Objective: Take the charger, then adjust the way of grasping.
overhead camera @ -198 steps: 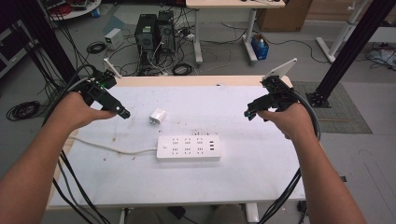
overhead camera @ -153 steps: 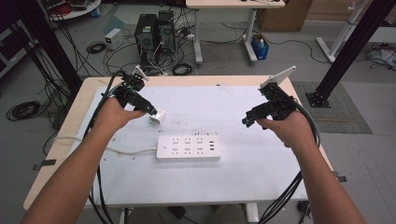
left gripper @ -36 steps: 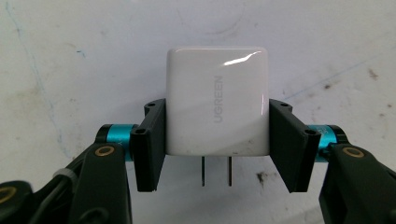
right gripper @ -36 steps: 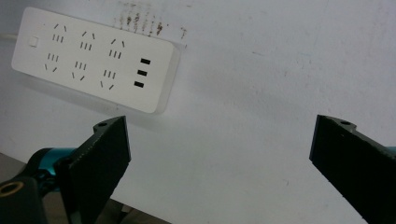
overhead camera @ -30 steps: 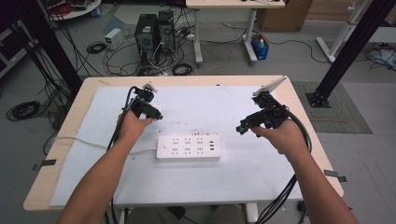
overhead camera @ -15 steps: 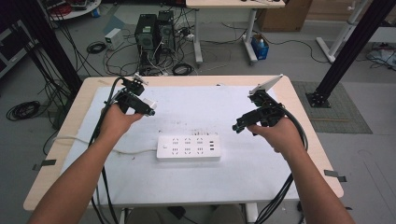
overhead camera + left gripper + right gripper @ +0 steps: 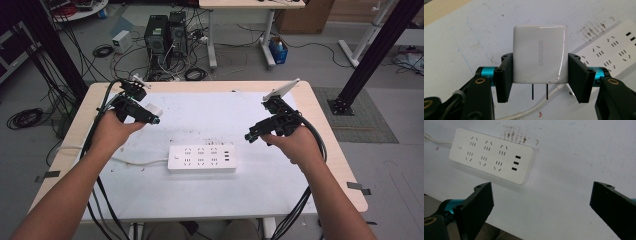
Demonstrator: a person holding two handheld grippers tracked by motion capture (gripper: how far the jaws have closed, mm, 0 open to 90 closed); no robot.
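from the high view, my left claw [image 7: 150, 116] is up over the far-left part of the white worktop [image 7: 210, 200], clamped on a small white charger [image 7: 154, 110]. my left hand [image 7: 112, 131] is wrapped round the handle, cables trailing back off the near edge. my right claw [image 7: 252, 136] hangs over the right side of the worktop, tips pointing in toward the middle, right hand [image 7: 295, 145] behind it. the white power strip [image 7: 201, 158] lies flat between the two, nearer me, its white cord [image 7: 130, 161] running off to the left.

in the left gripper view, the charger [image 7: 540, 53] sits squarely between my two black jaws, both pads pressed against its sides. it carries grey ugreen lettering on its face, and two flat prongs [image 7: 539, 92] stick out toward the camera. beyond it the power strip [image 7: 616, 50] shows at the right, and the cord [image 7: 534, 107] curves under the prongs.

in the right gripper view, my jaws stand wide apart with nothing between them. the power strip [image 7: 491, 155] lies ahead at the upper left, sockets and three usb slots facing up, on the scuffed worktop [image 7: 574, 182].
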